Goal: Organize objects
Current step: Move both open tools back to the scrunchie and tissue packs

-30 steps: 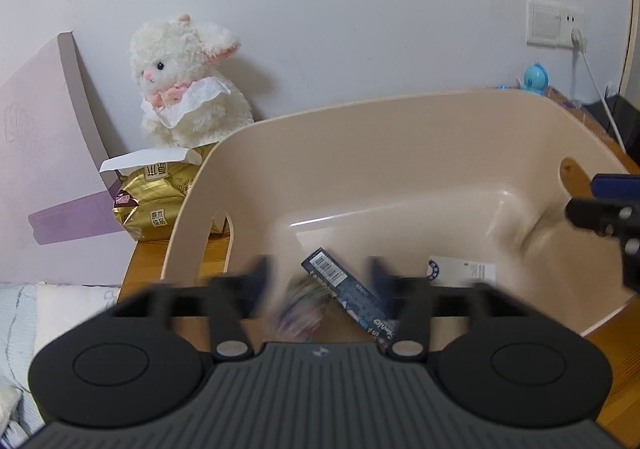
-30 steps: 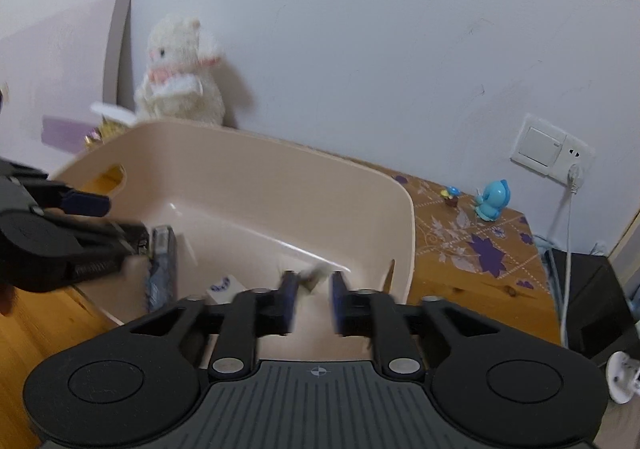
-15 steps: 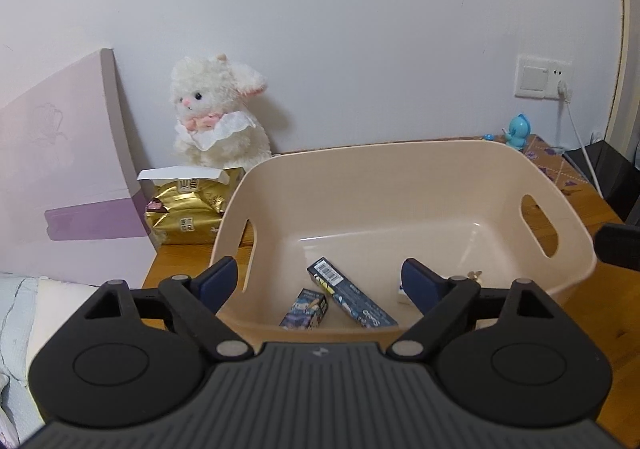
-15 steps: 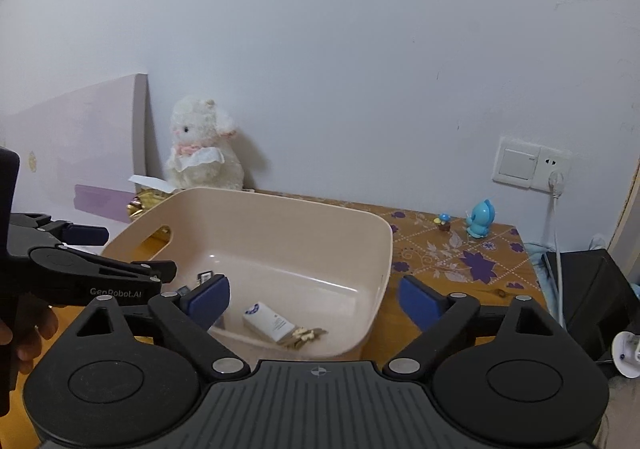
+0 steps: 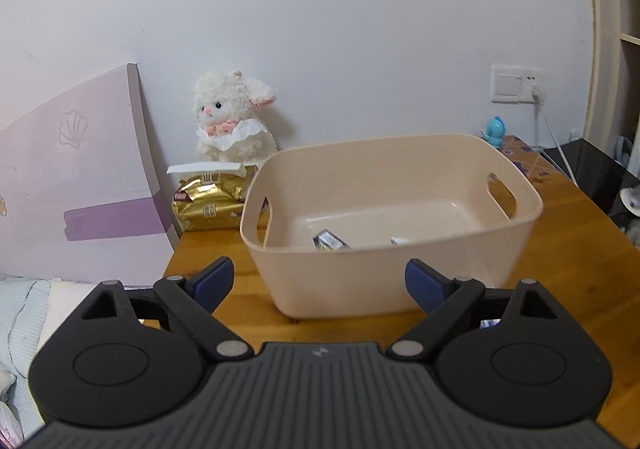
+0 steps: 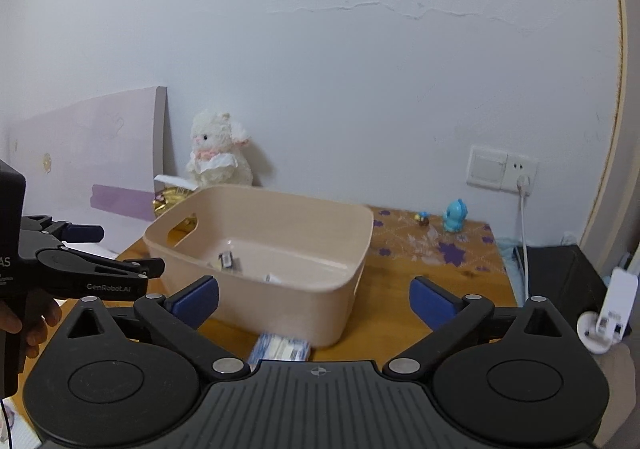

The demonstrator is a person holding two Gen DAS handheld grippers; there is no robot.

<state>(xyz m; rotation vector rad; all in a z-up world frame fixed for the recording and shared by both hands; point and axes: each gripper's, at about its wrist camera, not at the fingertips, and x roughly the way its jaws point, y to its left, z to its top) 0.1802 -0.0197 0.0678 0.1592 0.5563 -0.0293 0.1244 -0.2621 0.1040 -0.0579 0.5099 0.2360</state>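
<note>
Beige bin (image 5: 394, 273) on wooden table (image 5: 568, 249), both tongs wide apart, empty.

A brown wooden table (image 5: 568, 249) holds everything. A big pink tub (image 5: 400, 273) sits in the middle of it. Behind the tub, by the wall, a gold pack of tissues (image 5: 208, 201) lies on the table, and a white fluffy toy lamb (image 5: 232, 121) sits just behind the pack. A small blue and white packet (image 6: 280, 347) lies flat on the wood, right next to the front of the tub. At the far right end is a cloth with purple flowers (image 6: 440, 245). A little blue toy (image 6: 454, 215) stands on it, with a tiny figure (image 6: 423, 218) near it.
</note>
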